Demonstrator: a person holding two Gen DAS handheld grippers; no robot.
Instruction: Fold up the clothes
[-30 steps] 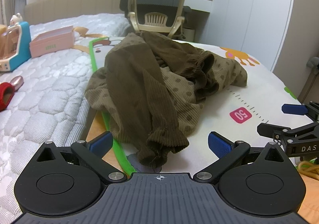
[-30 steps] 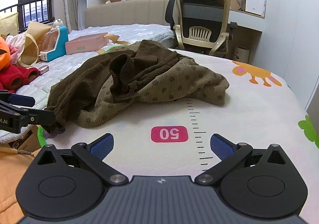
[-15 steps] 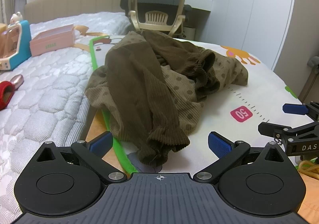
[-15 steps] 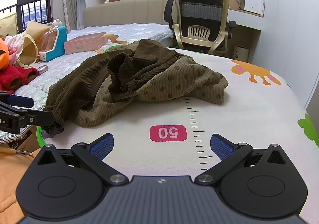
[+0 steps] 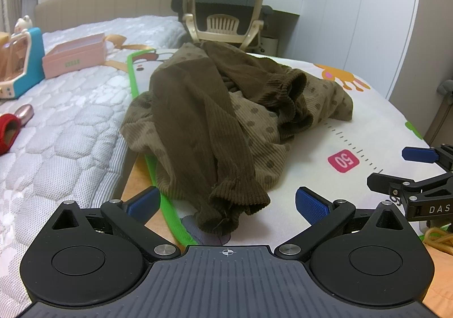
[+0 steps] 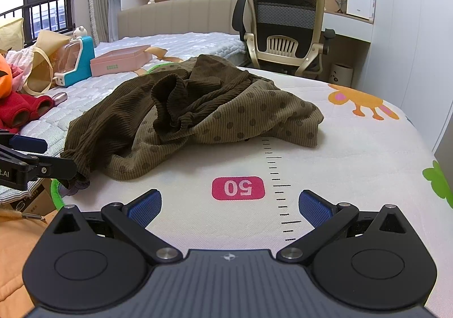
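Left wrist view: left tool (image 5: pixel 226 200) spread wide, blue ribbed pads empty; brown corduroy garment (image 5: pixel 226 125) crumpled on printed mat (image 5: pixel 368 125), ruffled cuff just ahead of tool.

Right wrist view: right tool (image 6: pixel 229 203) spread, empty, before pink "50" label (image 6: pixel 238 187); garment (image 6: pixel 192 111) heaped beyond label.

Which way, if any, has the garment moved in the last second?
No. The garment lies where it did, its hem still meeting the top of the ruler marks above the 50 label.
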